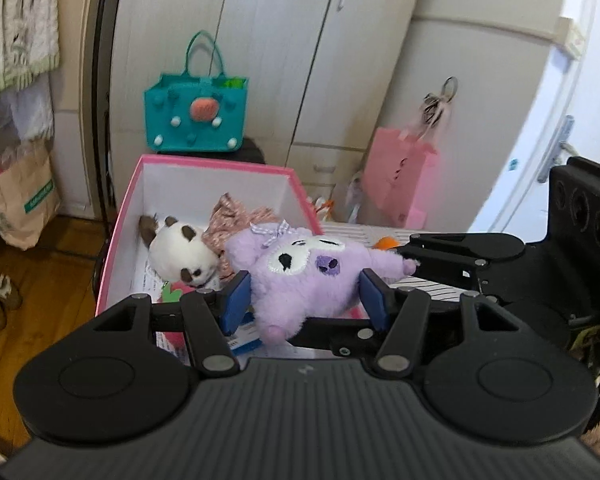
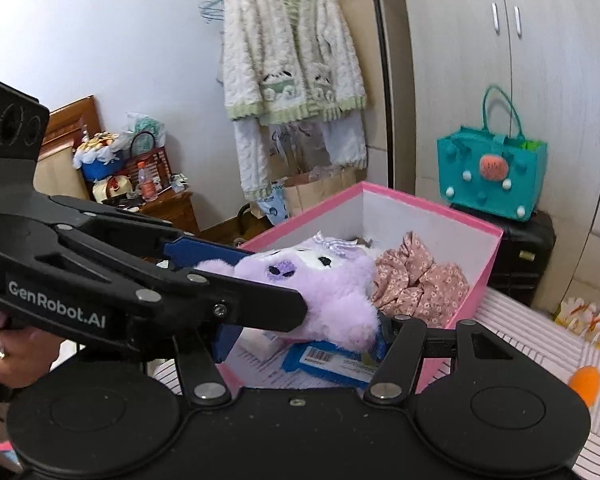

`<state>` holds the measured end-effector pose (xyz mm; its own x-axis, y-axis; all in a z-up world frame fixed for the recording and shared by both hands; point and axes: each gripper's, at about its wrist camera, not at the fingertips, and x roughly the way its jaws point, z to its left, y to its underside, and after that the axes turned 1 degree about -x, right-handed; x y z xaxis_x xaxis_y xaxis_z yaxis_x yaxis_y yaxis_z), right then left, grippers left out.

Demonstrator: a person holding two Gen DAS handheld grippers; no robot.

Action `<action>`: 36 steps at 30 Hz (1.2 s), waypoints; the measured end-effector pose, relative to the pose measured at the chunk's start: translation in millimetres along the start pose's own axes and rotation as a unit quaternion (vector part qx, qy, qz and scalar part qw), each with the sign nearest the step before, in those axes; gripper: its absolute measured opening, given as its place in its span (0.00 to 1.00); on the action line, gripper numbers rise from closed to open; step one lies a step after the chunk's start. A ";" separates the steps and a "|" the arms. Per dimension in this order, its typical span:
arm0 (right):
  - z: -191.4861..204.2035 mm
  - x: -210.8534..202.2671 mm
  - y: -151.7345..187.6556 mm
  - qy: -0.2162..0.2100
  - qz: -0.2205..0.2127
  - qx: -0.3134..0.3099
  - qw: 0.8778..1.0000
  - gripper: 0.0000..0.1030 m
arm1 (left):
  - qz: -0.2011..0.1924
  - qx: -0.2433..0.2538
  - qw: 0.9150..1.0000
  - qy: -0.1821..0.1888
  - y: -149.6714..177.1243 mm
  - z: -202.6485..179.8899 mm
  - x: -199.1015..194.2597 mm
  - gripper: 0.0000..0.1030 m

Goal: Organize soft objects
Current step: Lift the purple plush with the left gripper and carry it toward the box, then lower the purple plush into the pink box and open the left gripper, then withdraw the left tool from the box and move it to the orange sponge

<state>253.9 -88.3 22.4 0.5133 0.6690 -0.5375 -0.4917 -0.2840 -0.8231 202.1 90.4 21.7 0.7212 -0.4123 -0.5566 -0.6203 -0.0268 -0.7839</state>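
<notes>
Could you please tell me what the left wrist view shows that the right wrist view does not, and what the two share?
Only the left wrist view shows the white and brown plush lying in the box, and the pink paper bag hanging on the wardrobe. Only the right wrist view shows the whole cream cardigan on its hanger and the cluttered wooden nightstand. Both show the purple plush over the pink box, gripped by the left gripper and the right gripper, the floral cloth inside, and the teal bag.
</notes>
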 end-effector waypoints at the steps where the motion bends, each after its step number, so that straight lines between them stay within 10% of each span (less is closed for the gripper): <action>1: -2.6 6.3 -0.1 -0.002 0.004 0.002 1.000 0.64 | 0.005 -0.004 1.000 0.000 -0.9 5.2 4.8 0.56; 8: -2.5 35.1 0.0 0.034 0.026 -0.075 0.996 0.64 | 0.024 -0.050 0.998 0.013 5.5 30.8 31.9 0.55; 21: -3.3 52.1 8.0 0.092 0.065 -0.103 0.988 0.74 | 0.021 -0.004 0.997 -0.069 17.3 29.9 34.2 0.58; 36: -8.3 -36.8 14.2 0.028 0.027 0.001 0.999 0.74 | 0.028 0.001 0.998 -0.049 17.0 5.6 -24.6 0.62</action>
<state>233.9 -122.6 29.0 0.5252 0.6132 -0.5900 -0.5210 -0.3165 -0.7927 175.5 105.2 20.5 0.7123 -0.3224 -0.6234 -0.6598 -0.0049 -0.7514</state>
